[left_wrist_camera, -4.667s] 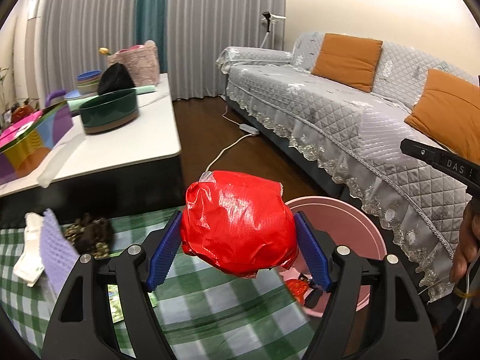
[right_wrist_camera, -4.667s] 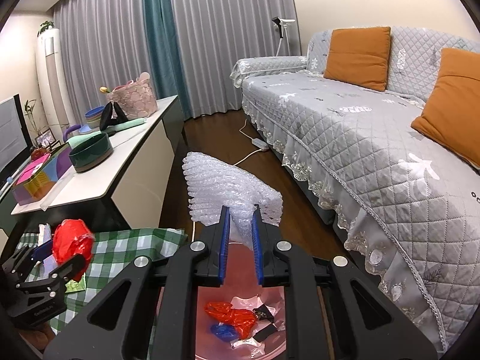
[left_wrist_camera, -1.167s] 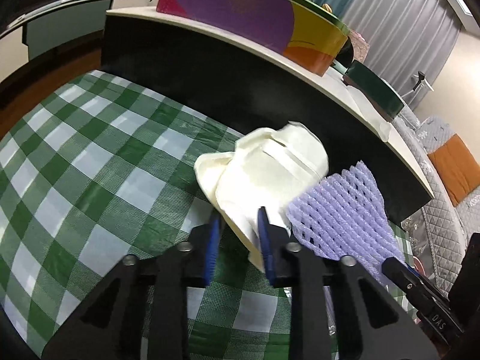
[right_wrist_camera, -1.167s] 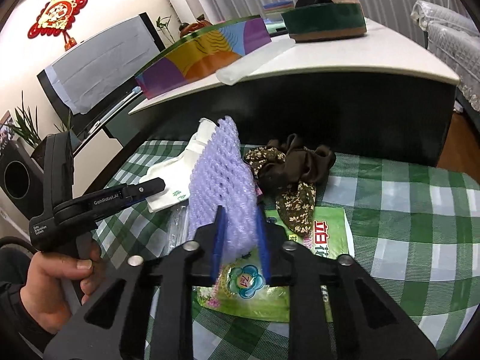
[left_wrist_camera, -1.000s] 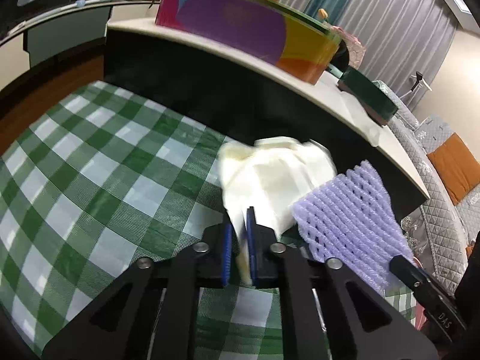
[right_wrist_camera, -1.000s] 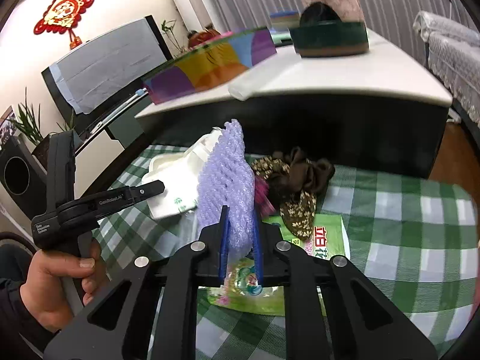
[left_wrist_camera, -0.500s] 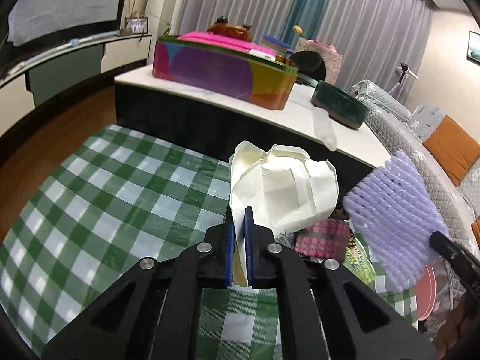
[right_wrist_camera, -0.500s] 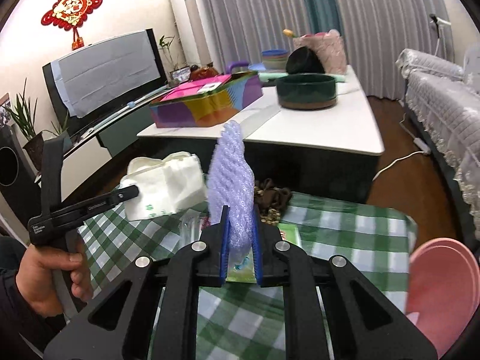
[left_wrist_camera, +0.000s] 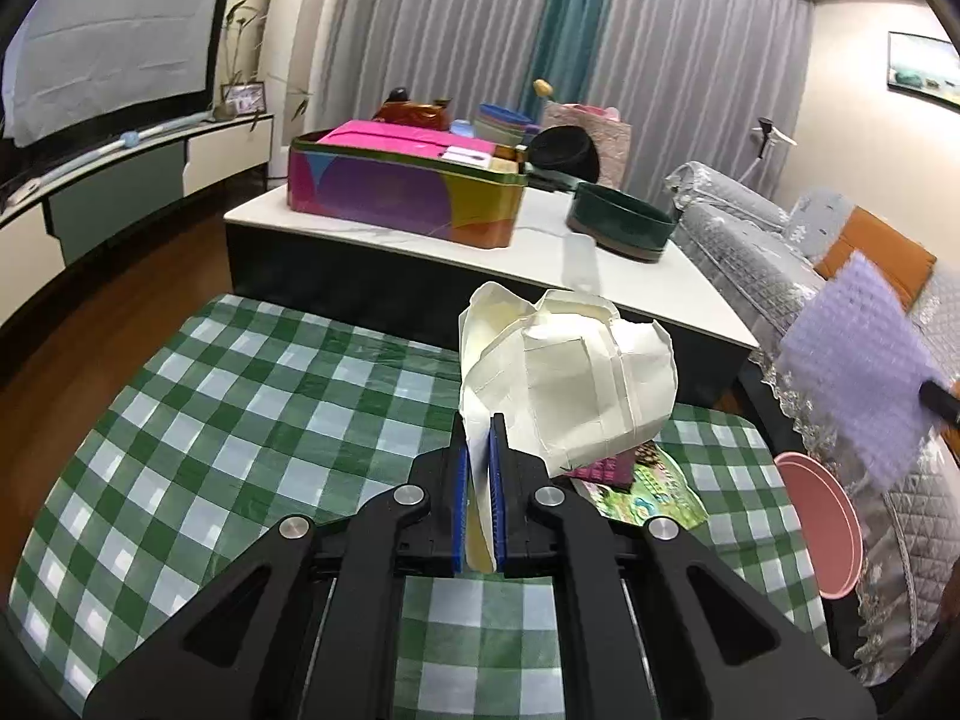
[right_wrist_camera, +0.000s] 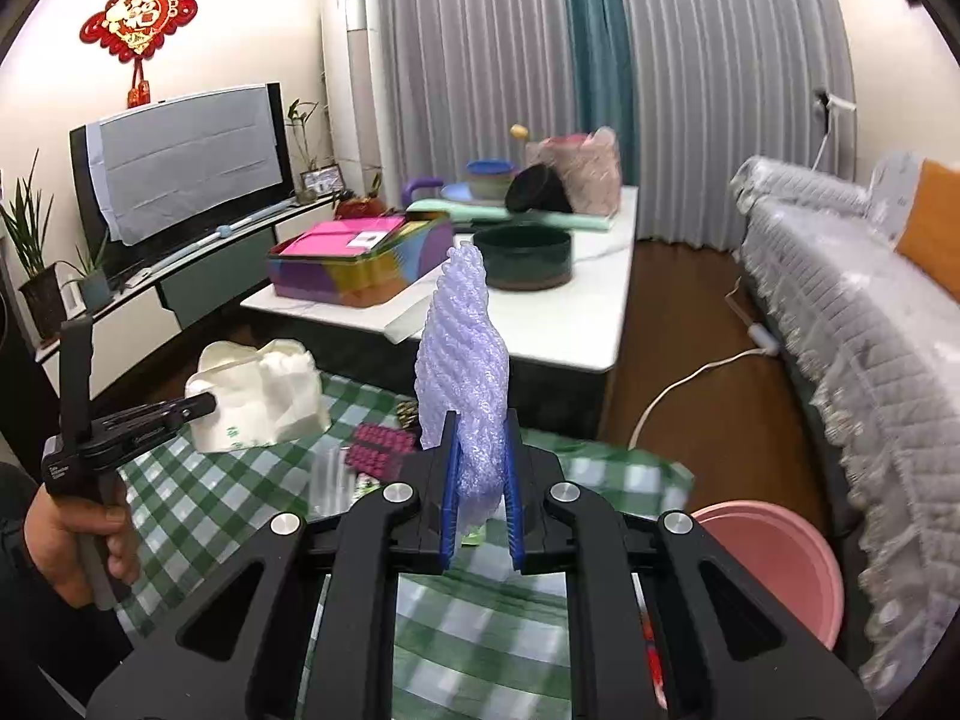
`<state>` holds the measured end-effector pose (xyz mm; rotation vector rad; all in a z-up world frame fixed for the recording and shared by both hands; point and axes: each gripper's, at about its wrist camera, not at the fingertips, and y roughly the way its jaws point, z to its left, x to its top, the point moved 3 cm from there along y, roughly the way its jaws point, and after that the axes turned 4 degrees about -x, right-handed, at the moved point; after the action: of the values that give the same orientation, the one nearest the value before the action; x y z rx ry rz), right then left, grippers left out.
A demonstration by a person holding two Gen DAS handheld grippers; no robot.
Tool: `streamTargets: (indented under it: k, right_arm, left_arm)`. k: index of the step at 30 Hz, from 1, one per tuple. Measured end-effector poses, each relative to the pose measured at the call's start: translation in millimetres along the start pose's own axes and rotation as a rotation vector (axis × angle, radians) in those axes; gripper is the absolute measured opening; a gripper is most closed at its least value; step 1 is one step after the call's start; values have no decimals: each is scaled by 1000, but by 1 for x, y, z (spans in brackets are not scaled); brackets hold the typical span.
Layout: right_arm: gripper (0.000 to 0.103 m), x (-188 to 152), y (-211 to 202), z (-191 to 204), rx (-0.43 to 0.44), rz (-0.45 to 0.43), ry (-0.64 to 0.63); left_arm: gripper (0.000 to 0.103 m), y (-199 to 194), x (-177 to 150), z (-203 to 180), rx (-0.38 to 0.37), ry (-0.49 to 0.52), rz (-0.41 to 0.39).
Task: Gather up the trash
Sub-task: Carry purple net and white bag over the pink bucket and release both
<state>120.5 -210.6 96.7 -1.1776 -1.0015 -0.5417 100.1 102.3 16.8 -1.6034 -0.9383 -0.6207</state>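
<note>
right now my left gripper is pinched tight on the lower edge of a crumpled cream paper bag, its blue pads nearly touching with only the thin paper between them. the bag stands up out of the pads, long axis roughly vertical, its bulk puffing up and to the right, held in the air above the green checked cloth. my right gripper is clamped on the bottom of a purple foam net, which rises upright from the pads like a narrow sail, edge-on to that camera, long axis vertical and tip pointing at the ceiling. from the left wrist camera the same net shows its broad face, off to the right and over the sofa side. the pink bin sits on the floor at the cloth's right end, just beside the grey sofa. still lying on the cloth are a magenta foam piece and a green printed packet. behind the cloth the white tabletop carries a multicoloured tin and a dark green bowl.

compared with a second ago, both pieces have been lifted clear of the cloth, where they were low and close together; the net has turned from leaning to upright, and the two grippers now sit well apart, with the bin in sight.
</note>
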Motion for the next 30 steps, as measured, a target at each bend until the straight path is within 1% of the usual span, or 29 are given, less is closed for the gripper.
streamTargets:
  k: [4,8,13,17,30]
  right_arm:
    - [13,3,-17,-17,-31,-27,7]
    - [13,-7,-23,-38,-58,-48,56]
    - [13,-25,-20,-57,-90,-46,97]
    - [13,-32,-21,-69,-118,-46,104]
    - [13,-39,-35,-108,-227,-57,124]
  left_arm:
    - [6,-7,-4,-10,-15,25,-10]
    - [6,-10,-10,-22,-34,51,-13]
    - [6,-10,-19,-41,-55,100,-9]
    - [6,-6,-24,-57,-71,129,-2]
    - [6,5,-35,-106,-142,198,16]
